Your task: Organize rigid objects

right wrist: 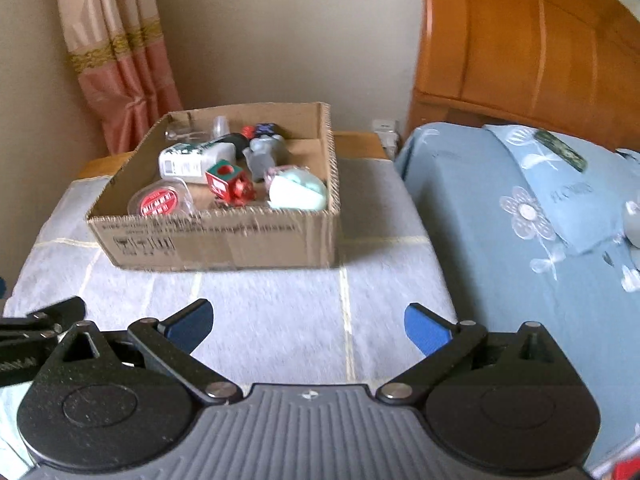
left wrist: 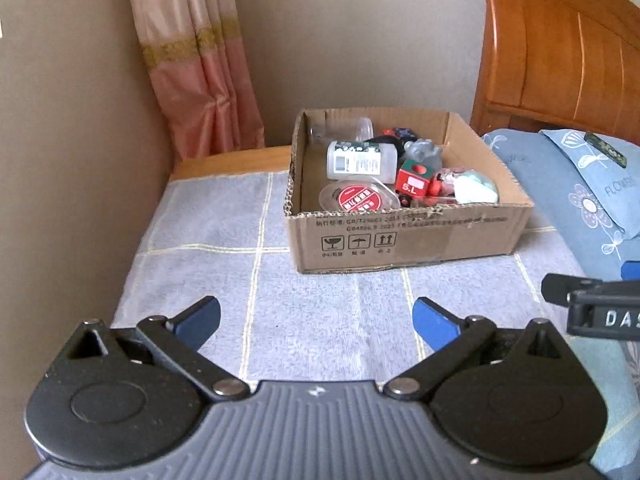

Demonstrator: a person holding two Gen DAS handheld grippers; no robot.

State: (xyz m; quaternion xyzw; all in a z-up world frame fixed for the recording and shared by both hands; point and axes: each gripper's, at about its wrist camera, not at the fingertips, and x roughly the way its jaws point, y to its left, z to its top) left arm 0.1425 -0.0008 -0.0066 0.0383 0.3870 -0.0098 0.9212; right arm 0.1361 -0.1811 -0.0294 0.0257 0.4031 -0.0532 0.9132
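A shallow cardboard box (left wrist: 408,236) (right wrist: 224,240) stands on a grey checked cloth (left wrist: 224,264) (right wrist: 280,304). Inside lie a white bottle (left wrist: 360,160) (right wrist: 188,162), a round clear tub with a red label (left wrist: 358,199) (right wrist: 158,202), a red and green cube (left wrist: 416,178) (right wrist: 224,178), a grey figure (left wrist: 424,153) (right wrist: 264,156), a pale green dome (left wrist: 476,190) (right wrist: 298,194) and other small items. My left gripper (left wrist: 316,318) hangs open and empty in front of the box. My right gripper (right wrist: 308,326) is open and empty too, nearer the box's right corner; its finger shows in the left wrist view (left wrist: 592,300).
A blue flowered bedcover (right wrist: 520,216) (left wrist: 580,192) lies right of the cloth, with a wooden headboard (right wrist: 520,40) (left wrist: 560,48) behind. A pink and beige curtain (left wrist: 200,60) (right wrist: 116,56) hangs at the back left wall. A wooden tabletop edge (left wrist: 232,160) shows behind the cloth.
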